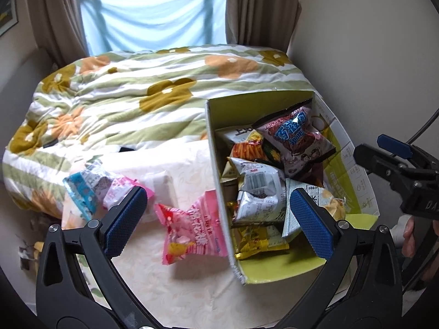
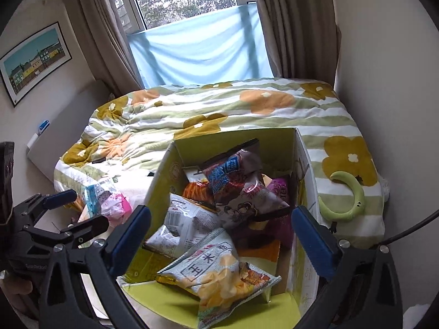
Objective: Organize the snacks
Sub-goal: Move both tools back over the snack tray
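Blue-padded right gripper [image 2: 221, 240] hangs with jaws wide apart and empty above a green-lined cardboard box [image 2: 234, 137] heaped with snack bags; a corn-chip bag [image 2: 216, 271] lies topmost. At nine o'clock, the left gripper [image 1: 218, 220], also spread empty, hovers over a pink snack bag [image 1: 192, 229] on the table beside the box.

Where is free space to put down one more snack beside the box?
Free: the cream cloth in front of the pink packet, left of the box. Also the flowered quilt behind. Crowded: inside the box.
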`<state>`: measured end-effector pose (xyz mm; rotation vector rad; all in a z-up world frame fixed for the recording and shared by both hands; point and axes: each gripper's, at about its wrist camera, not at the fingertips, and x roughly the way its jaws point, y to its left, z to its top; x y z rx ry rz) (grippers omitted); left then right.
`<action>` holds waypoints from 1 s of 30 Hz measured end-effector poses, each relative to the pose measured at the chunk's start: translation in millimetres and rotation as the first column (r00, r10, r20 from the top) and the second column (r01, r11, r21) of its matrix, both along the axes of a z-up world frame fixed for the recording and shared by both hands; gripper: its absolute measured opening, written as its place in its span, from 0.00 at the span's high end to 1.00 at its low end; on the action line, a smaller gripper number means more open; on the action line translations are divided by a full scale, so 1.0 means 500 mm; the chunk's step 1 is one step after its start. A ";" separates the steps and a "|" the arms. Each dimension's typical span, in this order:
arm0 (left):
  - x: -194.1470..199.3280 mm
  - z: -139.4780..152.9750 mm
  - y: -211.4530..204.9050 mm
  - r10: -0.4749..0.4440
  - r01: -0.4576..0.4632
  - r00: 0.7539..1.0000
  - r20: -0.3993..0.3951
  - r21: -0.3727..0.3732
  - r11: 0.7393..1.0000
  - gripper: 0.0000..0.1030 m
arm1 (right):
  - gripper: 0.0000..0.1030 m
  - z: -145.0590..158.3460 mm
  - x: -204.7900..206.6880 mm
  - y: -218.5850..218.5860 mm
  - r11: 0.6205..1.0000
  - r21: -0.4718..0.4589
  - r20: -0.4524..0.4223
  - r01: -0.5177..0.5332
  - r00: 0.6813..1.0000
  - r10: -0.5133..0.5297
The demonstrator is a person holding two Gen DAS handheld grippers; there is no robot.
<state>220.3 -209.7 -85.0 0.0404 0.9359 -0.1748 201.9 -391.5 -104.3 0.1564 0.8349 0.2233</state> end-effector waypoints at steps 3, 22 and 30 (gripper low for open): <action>-0.026 0.023 0.037 0.034 -0.034 0.999 0.027 -0.002 0.999 0.00 | 0.01 0.021 -0.013 0.012 1.000 0.028 0.017 -0.010 1.000 0.009; -0.057 0.029 0.436 0.095 -0.095 0.995 0.014 -0.002 0.995 0.00 | 0.01 0.072 -0.059 0.292 1.000 0.018 0.083 -0.009 0.997 0.007; 0.022 -0.019 0.542 -0.032 0.031 0.998 -0.049 -0.008 0.999 0.00 | 0.01 0.007 -0.048 0.435 0.994 0.035 -0.002 0.102 0.995 -0.102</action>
